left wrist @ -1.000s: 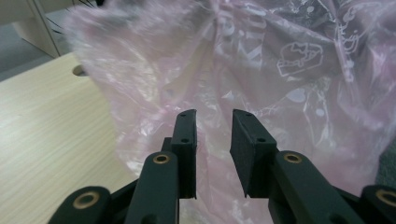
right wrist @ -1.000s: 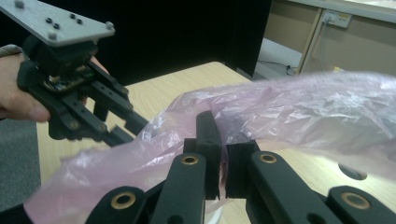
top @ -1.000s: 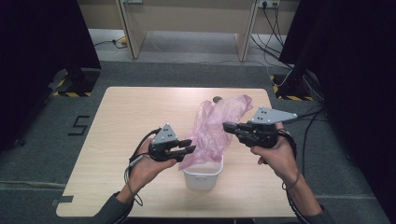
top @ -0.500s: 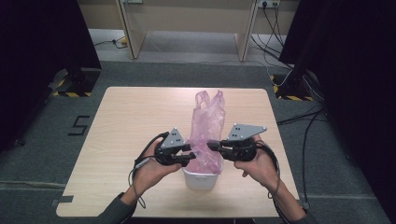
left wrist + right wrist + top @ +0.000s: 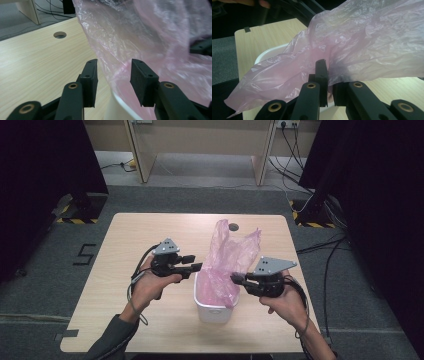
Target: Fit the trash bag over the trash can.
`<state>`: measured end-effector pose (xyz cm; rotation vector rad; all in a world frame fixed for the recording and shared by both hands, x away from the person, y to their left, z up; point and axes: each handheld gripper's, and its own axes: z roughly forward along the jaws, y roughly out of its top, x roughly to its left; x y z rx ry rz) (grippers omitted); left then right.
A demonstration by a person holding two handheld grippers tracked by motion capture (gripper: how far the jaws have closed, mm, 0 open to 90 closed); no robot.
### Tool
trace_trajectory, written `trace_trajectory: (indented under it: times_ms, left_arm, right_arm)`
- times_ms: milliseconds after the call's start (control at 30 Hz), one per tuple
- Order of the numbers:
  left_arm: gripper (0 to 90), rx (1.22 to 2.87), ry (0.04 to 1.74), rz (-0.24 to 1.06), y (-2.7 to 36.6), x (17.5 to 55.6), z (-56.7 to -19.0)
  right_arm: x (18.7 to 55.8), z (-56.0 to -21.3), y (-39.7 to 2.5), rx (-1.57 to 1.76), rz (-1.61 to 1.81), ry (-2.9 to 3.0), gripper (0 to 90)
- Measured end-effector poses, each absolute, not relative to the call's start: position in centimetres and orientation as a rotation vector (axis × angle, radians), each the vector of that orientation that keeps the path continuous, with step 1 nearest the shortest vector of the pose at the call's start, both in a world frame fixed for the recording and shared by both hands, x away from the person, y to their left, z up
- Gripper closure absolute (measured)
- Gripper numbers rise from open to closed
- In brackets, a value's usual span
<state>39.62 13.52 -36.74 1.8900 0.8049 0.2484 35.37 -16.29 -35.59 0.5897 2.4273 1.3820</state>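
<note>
Right hand-held gripper (image 5: 325, 82): pressed together, pinching pink bag film (image 5: 362, 42) just ahead of its jaws; risk of thin film tearing or slipping free under a hard pull
Left hand-held gripper (image 5: 113, 82): spread, film edge between the jaws, unclamped; could close on nothing
White tub (image 5: 214, 307) beneath, on bench (image 5: 130, 245): light, liable to tip
Beyond: bag mouth upright, floppy

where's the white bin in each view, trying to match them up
High view: the white bin stands near the table's front edge, between the two grippers, with the pink plastic bag rising out of it.
Left gripper view: its rim curves along the bottom, between the open jaws.
Right gripper view: its rim arcs at left, behind the bag.
Shared landmark: the pink plastic bag.
</note>
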Motion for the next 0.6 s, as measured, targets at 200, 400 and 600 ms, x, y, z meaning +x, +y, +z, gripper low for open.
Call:
trace_trajectory:
  times_ms: [200,400,600]
  left_arm:
    - [50.5,1.905,0.841,0.221,11.5,41.4,-37.6]
    - [86.8,1.975,0.694,0.336,10.4,40.6,-37.7]
    - [89.9,1.906,0.660,0.310,11.7,38.6,-36.8]
  right_arm:
    - [35.4,-35.8,-15.7,0.572,1.384,2.439,82.6]
    - [35.4,-35.8,-15.4,0.577,1.379,2.440,80.2]
    - [35.6,-36.1,-16.0,0.607,1.363,2.433,77.2]
